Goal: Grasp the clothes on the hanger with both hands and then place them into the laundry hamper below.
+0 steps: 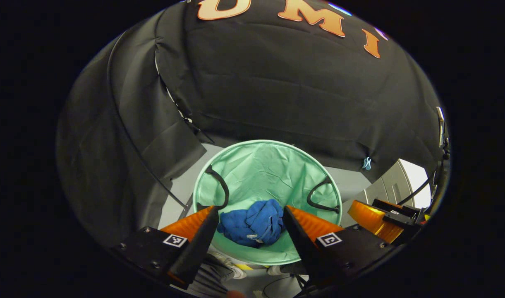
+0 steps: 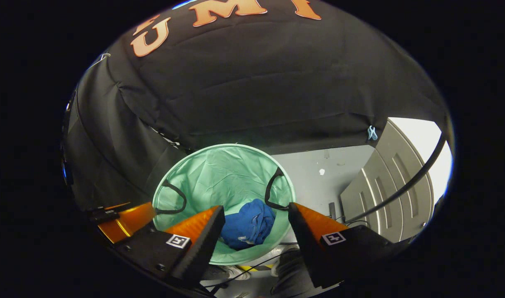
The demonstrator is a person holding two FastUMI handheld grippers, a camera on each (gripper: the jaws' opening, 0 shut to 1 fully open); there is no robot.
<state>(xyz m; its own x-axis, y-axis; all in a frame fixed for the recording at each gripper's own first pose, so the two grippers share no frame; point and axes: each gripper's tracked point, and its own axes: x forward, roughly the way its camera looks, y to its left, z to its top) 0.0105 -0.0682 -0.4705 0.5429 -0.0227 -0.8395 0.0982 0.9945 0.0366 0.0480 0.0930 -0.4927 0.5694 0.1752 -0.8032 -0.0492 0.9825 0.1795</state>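
Left gripper view, at the bottom of the frame: the left gripper [image 1: 250, 219] has its two fingers spread wide apart with nothing between them, released above the hamper. Just past the fingertips, low in the centre, the blue clothes [image 1: 252, 227] lie crumpled in a heap inside the mint-green laundry hamper [image 1: 265, 165], resting on its bottom toward the near wall. The hamper is round and open at the top, with two black loop handles [image 1: 218, 186] hanging on its inner walls at the left and right. At the lower right of this frame the right gripper [image 1: 384, 219] shows partly, beside the hamper. In the right gripper view the right gripper [image 2: 256, 215] is likewise released, fingers wide and holding nothing, with the clothes [image 2: 248, 227] visible between them down in the hamper [image 2: 219, 165]. Behind the hamper lies grey floor [image 2: 318, 161], and farther back the black cloth wall [image 2: 252, 82] rises across the upper frame.
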